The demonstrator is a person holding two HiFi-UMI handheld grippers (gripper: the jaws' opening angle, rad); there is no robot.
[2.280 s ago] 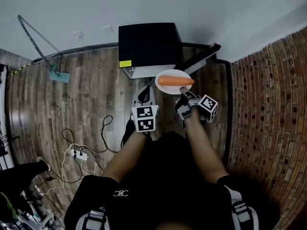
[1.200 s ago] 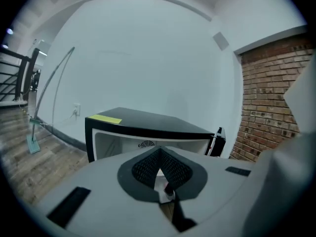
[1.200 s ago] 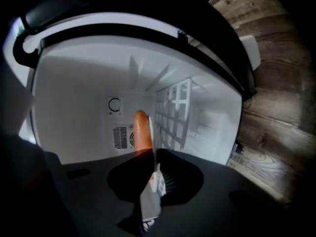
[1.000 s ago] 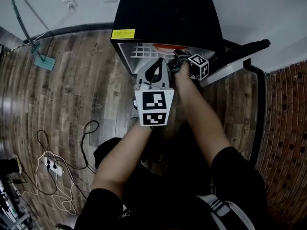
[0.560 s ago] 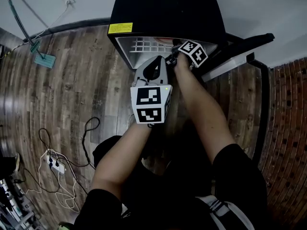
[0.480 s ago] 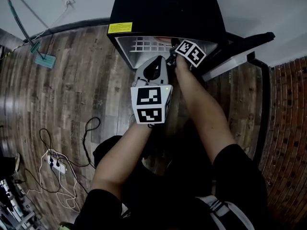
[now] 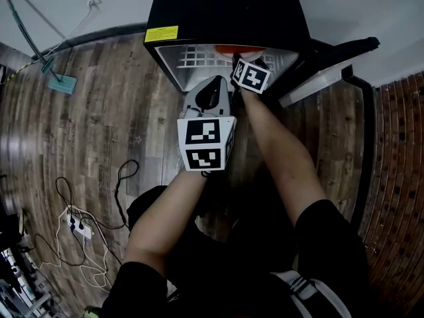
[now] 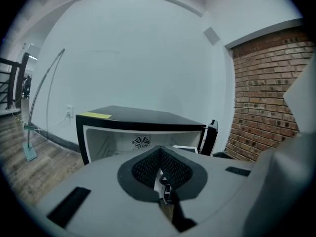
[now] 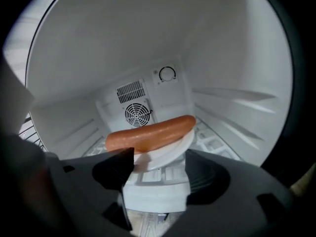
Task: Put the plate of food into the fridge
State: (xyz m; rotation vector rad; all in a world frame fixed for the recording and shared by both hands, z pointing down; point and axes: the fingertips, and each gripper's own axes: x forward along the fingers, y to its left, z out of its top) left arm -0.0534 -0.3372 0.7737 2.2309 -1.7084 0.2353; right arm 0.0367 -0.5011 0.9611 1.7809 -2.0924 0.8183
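The white plate (image 9: 173, 149) with a sausage (image 9: 150, 134) sat on the wire shelf (image 9: 213, 142) in the fridge (image 7: 225, 12), in front of the fan (image 9: 137, 115).

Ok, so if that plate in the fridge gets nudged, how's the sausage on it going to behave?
The sausage is round, smooth and glossy, so it would probably roll or slide easily. It looks at least as long as the small white plate, so a tilt could well send it off. Its slight curve may slow rolling a little.
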